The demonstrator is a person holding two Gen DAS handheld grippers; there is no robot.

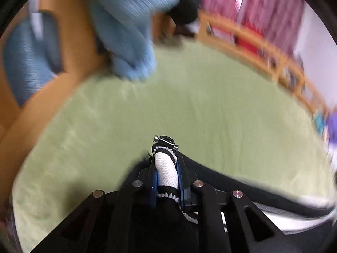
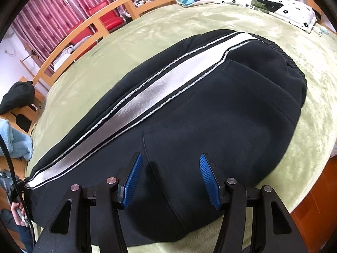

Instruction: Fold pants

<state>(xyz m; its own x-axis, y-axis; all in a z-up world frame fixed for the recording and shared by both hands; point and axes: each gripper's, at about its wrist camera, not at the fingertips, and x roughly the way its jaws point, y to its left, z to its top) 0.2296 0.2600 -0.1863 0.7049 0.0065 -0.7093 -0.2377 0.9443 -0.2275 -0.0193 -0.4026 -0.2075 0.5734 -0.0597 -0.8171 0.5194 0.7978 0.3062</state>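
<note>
Black pants [image 2: 189, 113] with a broad white side stripe [image 2: 134, 103] lie spread across a green blanket [image 2: 316, 113] that covers a bed, the elastic waistband toward the patterned pillow [image 2: 273, 2] at the bed's far end. The right gripper [image 2: 169, 179] hangs just over the near edge of the pants with its blue pads [image 2: 132, 181] standing well apart and nothing between them. At the leg end of the pants, the left gripper [image 1: 167, 175] has its blue-lined fingers pinched on the stripe where the hem folds up between them; that view is smeared with motion blur. Beyond the pants from there, a pale blue cloth [image 1: 130, 27] hangs at the bed's edge beside the wooden bed rail [image 1: 263, 48] and red curtains [image 1: 263, 6].
</note>
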